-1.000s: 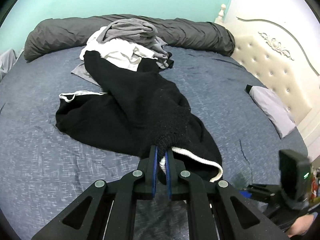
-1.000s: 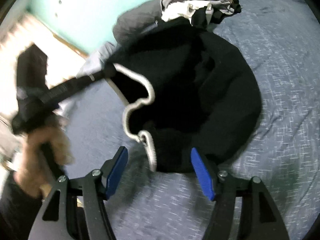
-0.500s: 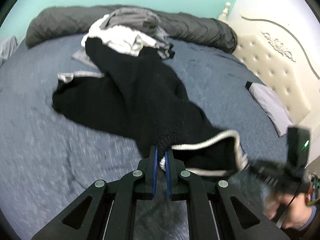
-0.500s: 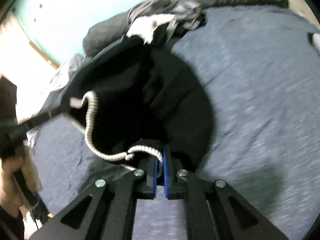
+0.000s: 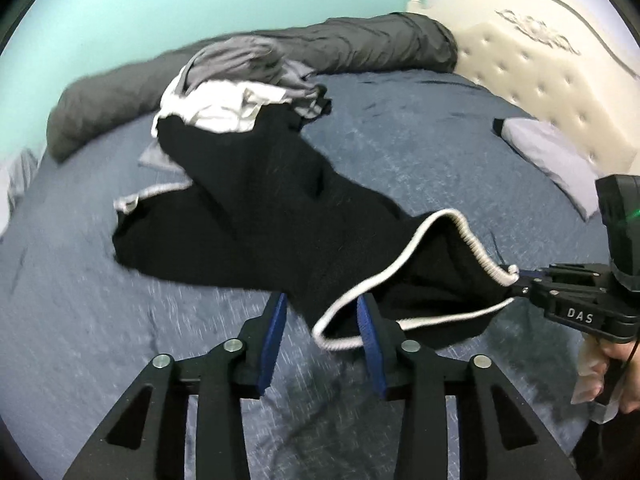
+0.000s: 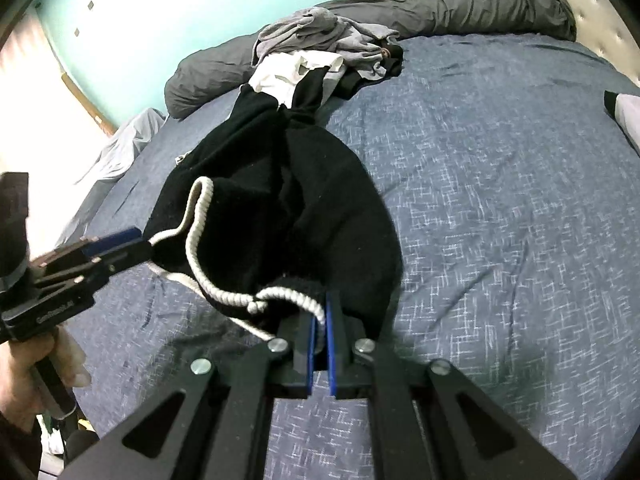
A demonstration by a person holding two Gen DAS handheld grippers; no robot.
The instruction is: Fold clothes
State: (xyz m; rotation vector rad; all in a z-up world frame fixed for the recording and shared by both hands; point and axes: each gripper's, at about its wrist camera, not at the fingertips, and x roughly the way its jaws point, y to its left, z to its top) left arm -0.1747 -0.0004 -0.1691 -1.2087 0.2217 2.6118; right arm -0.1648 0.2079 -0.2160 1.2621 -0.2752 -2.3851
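Observation:
A black knit sweater with white ribbed trim lies stretched across the blue bed; it also shows in the right wrist view. My left gripper is open, its blue pads on either side of the white hem, gripping nothing. In the right wrist view the left gripper sits at the hem's left end. My right gripper is shut on the white-trimmed hem and holds it up; in the left wrist view the right gripper pinches the hem's right end.
A pile of grey and white clothes lies at the far side, over the sweater's far end. A dark grey rolled duvet runs along the teal wall. A cream tufted headboard and a pale pillow are at right.
My left gripper has opened and let go of the hem. My right gripper closed on the hem and has pulled it out to the right, spreading the opening.

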